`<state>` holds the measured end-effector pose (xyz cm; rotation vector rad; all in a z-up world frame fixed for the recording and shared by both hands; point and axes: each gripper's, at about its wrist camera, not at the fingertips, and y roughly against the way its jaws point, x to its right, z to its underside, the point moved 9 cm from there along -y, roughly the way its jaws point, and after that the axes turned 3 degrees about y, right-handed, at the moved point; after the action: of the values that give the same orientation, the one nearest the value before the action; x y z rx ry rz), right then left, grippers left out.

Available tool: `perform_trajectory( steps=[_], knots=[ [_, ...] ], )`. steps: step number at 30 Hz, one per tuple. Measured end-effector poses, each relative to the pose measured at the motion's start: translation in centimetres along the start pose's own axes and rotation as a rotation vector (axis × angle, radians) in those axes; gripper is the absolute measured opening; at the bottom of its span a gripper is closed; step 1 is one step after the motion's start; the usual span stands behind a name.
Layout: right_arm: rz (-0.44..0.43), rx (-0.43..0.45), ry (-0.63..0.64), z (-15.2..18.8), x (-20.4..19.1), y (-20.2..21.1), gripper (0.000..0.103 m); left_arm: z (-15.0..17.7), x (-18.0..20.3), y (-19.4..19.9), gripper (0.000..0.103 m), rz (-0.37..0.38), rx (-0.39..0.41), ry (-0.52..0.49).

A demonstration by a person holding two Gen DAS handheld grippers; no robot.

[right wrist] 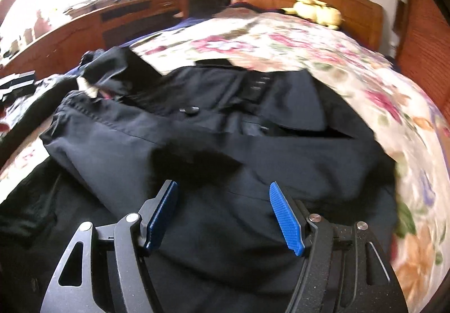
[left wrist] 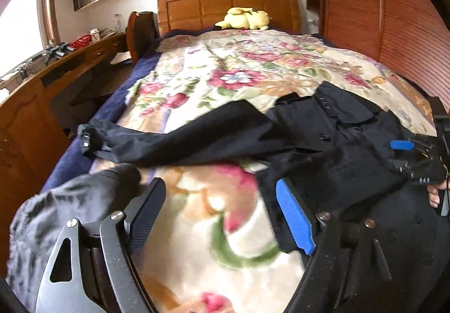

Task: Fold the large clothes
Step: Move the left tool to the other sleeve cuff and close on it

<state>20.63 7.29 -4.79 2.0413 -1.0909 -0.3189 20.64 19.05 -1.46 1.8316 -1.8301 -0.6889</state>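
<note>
Folding looks barely begun — the dark coat [right wrist: 225, 127] lies spread on the floral blanket [left wrist: 225, 74], one sleeve [left wrist: 174, 138] outstretched, while left gripper [left wrist: 222, 214] and right gripper [right wrist: 222, 211] both gape empty.

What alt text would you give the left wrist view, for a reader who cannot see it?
The open left gripper hovers over a floral blanket on a bed, where a dark jacket lies with one sleeve stretched leftward. The right gripper shows at the right edge over the jacket; a yellow plush toy sits by the wooden headboard.
</note>
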Motion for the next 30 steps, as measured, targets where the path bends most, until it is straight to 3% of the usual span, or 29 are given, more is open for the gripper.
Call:
perform_trajectory(
  steps=[11, 25, 30],
  knots=[
    [-0.033, -0.061, 0.004, 1.2, -0.5, -5.2, 0.07, -1.6, -6.7, -3.9, 0.082, -0.074, -0.085, 0.03],
    [-0.043, -0.003, -0.007, 1.2, -1.2, -4.3, 0.07, -2.3, -7.7, -10.9, 0.082, -0.097, -0.156, 0.091],
    [-0.057, 0.011, -0.017, 1.1, -1.1, -4.1, 0.07, -2.9, -8.2, -12.8, 0.082, -0.141, -0.163, 0.073]
  ],
)
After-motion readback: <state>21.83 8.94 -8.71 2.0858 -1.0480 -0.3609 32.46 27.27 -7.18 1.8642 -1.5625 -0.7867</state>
